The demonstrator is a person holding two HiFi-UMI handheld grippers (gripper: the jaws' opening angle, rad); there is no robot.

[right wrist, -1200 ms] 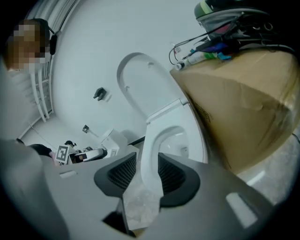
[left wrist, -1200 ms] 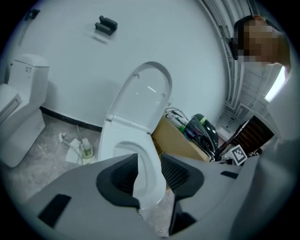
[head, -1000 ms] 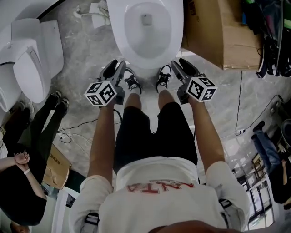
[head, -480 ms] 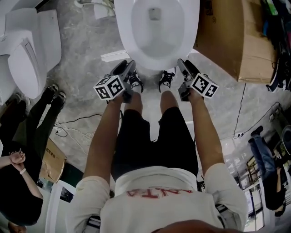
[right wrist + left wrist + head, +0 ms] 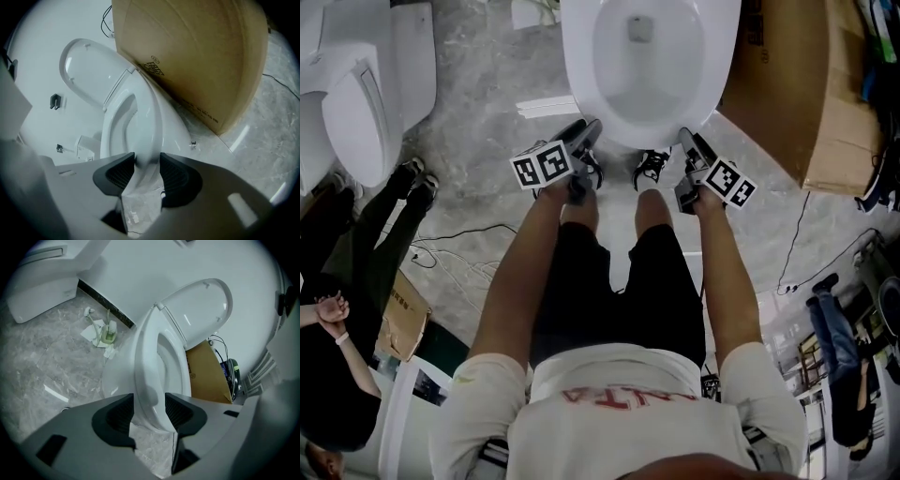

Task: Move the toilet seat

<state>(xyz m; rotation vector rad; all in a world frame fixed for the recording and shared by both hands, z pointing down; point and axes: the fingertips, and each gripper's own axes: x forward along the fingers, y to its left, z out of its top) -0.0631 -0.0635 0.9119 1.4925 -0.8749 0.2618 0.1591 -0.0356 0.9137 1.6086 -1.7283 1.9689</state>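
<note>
White oval plastic toilet seat (image 5: 578, 66) lies down, front rim between both jaws. Left gripper (image 5: 147, 414) jaws just opened, standing apart. Right gripper (image 5: 146, 171) jaws just closing onto rim. Risk: lopsided lift twists seat; glossy rim slips, slams.

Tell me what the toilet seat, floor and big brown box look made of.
The toilet seat: glossy white, likely hard plastic, given sharp highlights and a thin moulded rim. The floor: polished grey stone or marble-look tile, veined with sheen. The box: matte brown cardboard, apparently, with printed marks.
</note>
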